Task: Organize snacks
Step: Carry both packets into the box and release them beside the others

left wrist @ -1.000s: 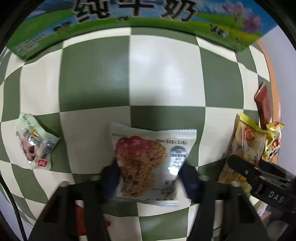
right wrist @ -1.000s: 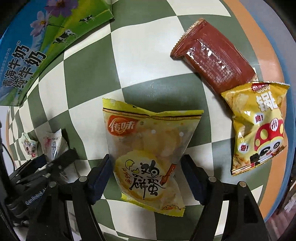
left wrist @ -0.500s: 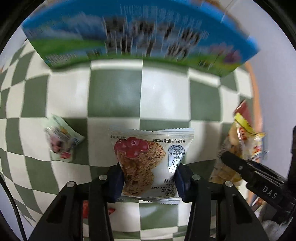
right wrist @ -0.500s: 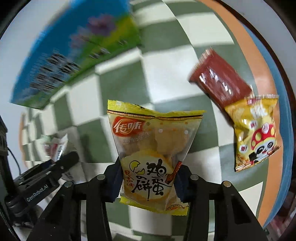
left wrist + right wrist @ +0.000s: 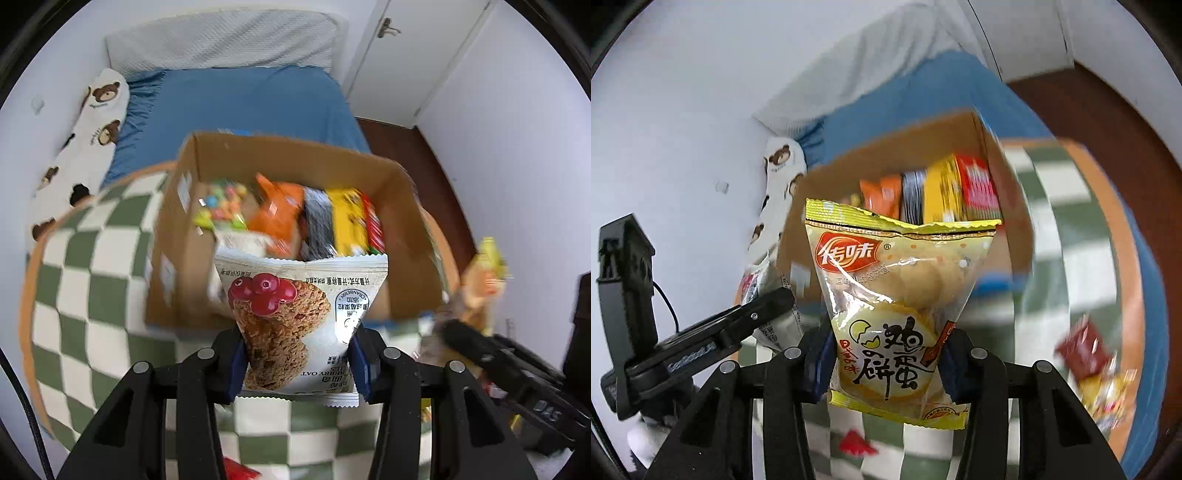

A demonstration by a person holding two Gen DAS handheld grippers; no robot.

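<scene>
With both jaws narrowed onto packets, the left gripper (image 5: 297, 363) clamps the oat cookie pack (image 5: 295, 321) by its lower sides; the right gripper (image 5: 884, 363) clamps the yellow biscuit bag (image 5: 901, 291) likewise. Both packets are held off the checkered cloth (image 5: 92, 266), before the open box (image 5: 280, 158) of snacks.

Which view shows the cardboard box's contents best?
The left wrist view: it looks down into the cardboard box, showing its packets across the whole width. The right wrist view shows the box blurred, its left half hidden behind the yellow packet.
</scene>
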